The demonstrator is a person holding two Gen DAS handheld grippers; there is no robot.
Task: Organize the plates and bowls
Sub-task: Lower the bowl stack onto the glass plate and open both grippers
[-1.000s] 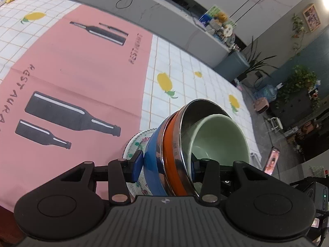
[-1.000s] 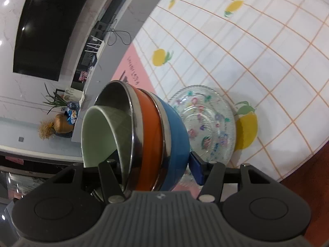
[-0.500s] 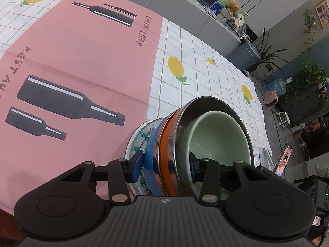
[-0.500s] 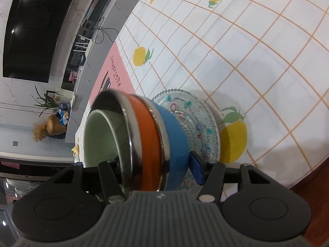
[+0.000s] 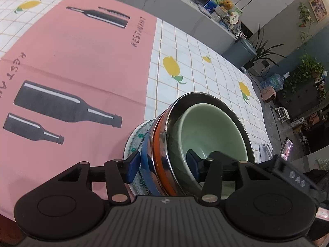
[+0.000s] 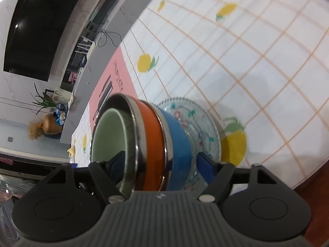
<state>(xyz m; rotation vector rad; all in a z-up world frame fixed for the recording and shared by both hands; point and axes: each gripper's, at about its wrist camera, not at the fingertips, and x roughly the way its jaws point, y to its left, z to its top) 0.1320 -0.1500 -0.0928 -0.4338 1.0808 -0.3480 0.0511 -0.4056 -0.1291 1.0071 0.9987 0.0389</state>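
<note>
**Both grippers loosen on the nested bowls over the glass plate**

Left wrist view: the left gripper [image 5: 163, 164] straddles the near wall of the bowl stack [image 5: 197, 135]. One blue pad [image 5: 133, 165] stands outside the blue bowl [image 5: 146, 160], and a thin gap shows between them; the other pad [image 5: 192, 161] sits inside the pale green bowl [image 5: 207, 131]. Its jaws have just been opening, with the stack's wall between them, and the pads no longer look pressed on it. The stack nests green bowl in orange bowl [image 5: 159, 154] in blue bowl and rests on the patterned glass plate [image 5: 135, 140], whose rim peeks out beyond the blue bowl, near the edge of the pink mat [image 5: 82, 61].

Right wrist view: the right gripper [image 6: 160, 164] straddles the opposite wall of the stack, one finger inside the green bowl [image 6: 109, 135], the other pad [image 6: 204, 167] outside the blue bowl [image 6: 177, 144], with a clear gap. Its jaws have also just been opening and stand wider than the left's. The glass plate [image 6: 201, 123] lies directly beneath the stack on the checked tablecloth [image 6: 257, 72].

The stack's axis runs from plate up to rim, crosswise to each pair of fingers, and both hands are equally close. The stack looks seated, so the next move is likely each hand drawing straight back off the rim without dragging the inner pad against the green bowl.
</note>
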